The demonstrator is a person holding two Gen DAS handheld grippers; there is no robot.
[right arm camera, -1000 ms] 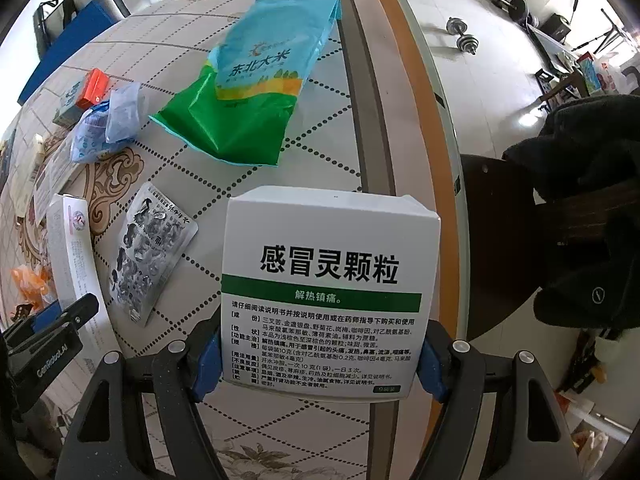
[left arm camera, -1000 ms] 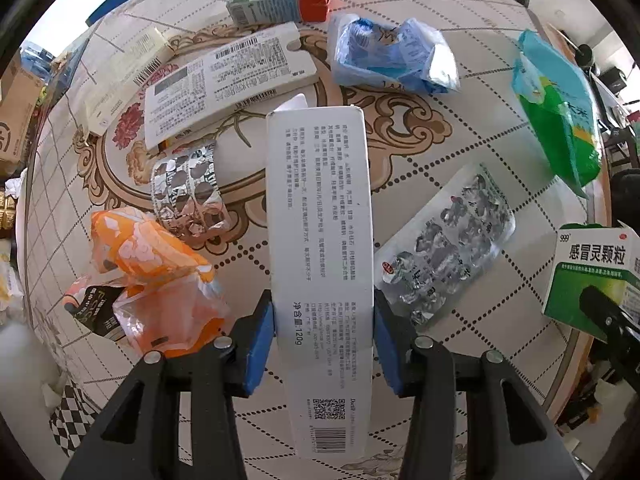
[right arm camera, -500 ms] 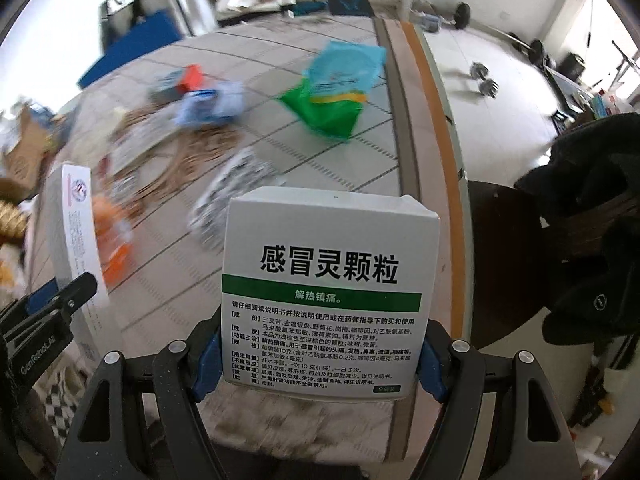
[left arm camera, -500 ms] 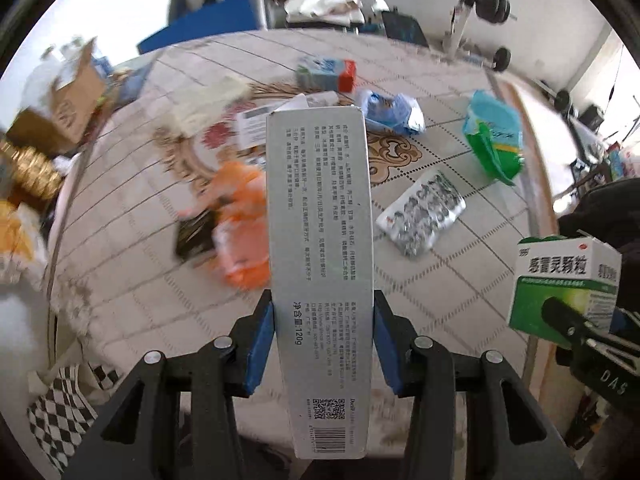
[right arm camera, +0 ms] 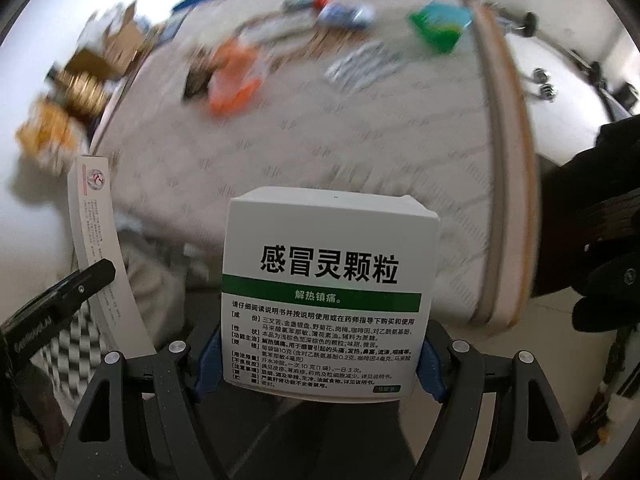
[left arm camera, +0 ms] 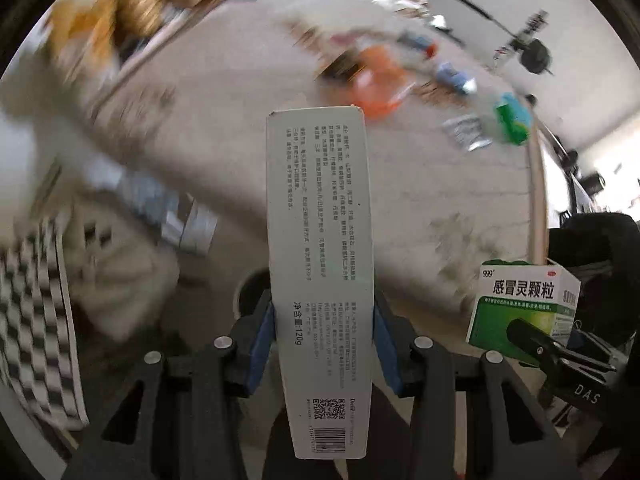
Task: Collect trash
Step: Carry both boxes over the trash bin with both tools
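My left gripper [left arm camera: 322,344] is shut on a long white carton [left arm camera: 320,248] with grey print and a barcode, held off the near edge of the table. The carton also shows in the right wrist view [right arm camera: 100,248]. My right gripper [right arm camera: 320,364] is shut on a white and green medicine box [right arm camera: 326,292], which also shows in the left wrist view [left arm camera: 524,304]. Both are held in the air, pulled back from the table [right arm camera: 360,152]. More trash lies far off on it: an orange wrapper [right arm camera: 232,80], a blister pack [right arm camera: 360,66] and a green bag [right arm camera: 440,24].
The background is blurred by motion. A checkered bag [left arm camera: 36,312] with a pale opening [left arm camera: 120,280] lies low on the left. Cardboard boxes [right arm camera: 100,52] stand left of the table. A dark chair with black clothing [right arm camera: 600,240] is on the right.
Both grippers have lifted and pulled back from the table with their boxes still held. The table trash now looks small and far. The left view has swung left toward the checkered bag.
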